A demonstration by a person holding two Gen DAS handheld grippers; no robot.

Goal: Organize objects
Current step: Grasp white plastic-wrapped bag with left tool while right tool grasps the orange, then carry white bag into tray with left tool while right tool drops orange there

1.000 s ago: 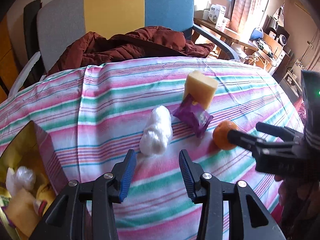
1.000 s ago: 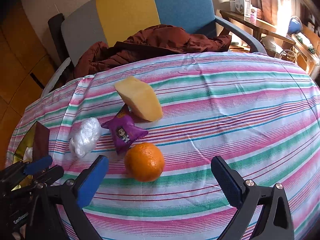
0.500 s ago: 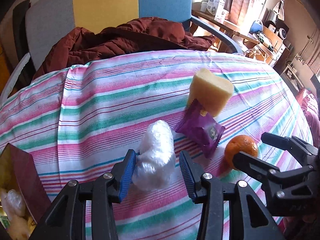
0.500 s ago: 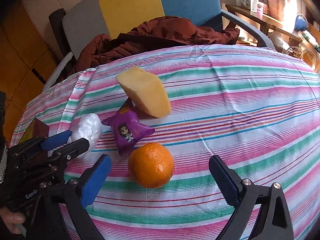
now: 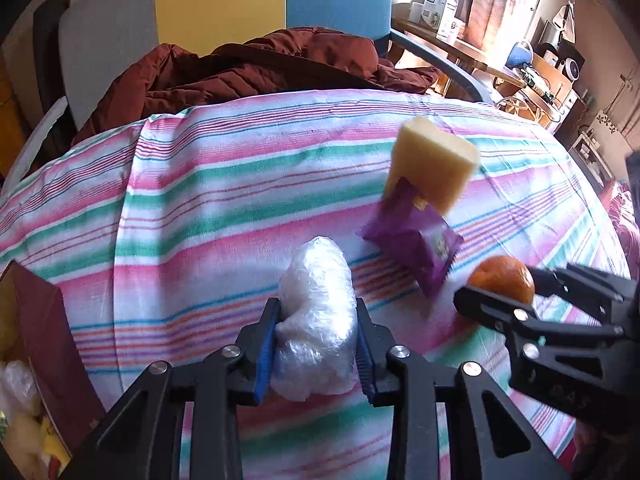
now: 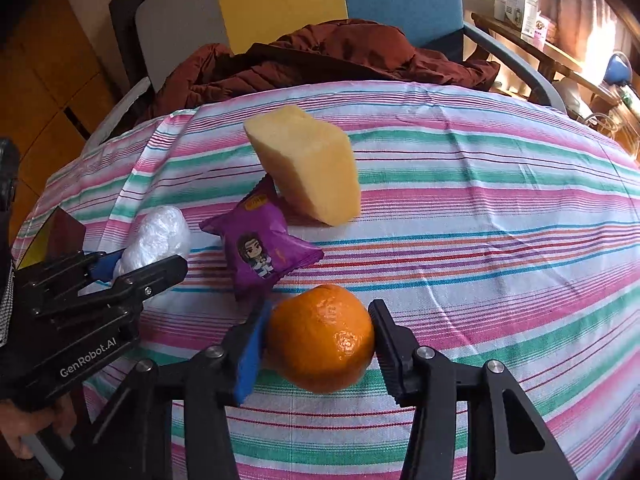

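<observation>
My left gripper (image 5: pixel 316 320) is shut on a white plastic-wrapped bundle (image 5: pixel 316 312) that rests on the striped tablecloth (image 5: pixel 208 208). The bundle also shows in the right wrist view (image 6: pixel 156 236). My right gripper (image 6: pixel 318 336) is shut on an orange (image 6: pixel 320 338), which also shows in the left wrist view (image 5: pixel 502 278). A purple snack packet (image 6: pixel 260 252) lies between them, with a yellow sponge block (image 6: pixel 308 164) leaning on its far end.
A box (image 5: pixel 36 356) with yellow and wrapped items stands at the table's left edge. A chair with a dark red jacket (image 5: pixel 256 64) stands behind the table. A cluttered desk (image 5: pixel 500 60) is at the far right.
Both grippers moved forward and closed: the left on the wrapped bundle, the right on the orange. Both were open a second ago.
</observation>
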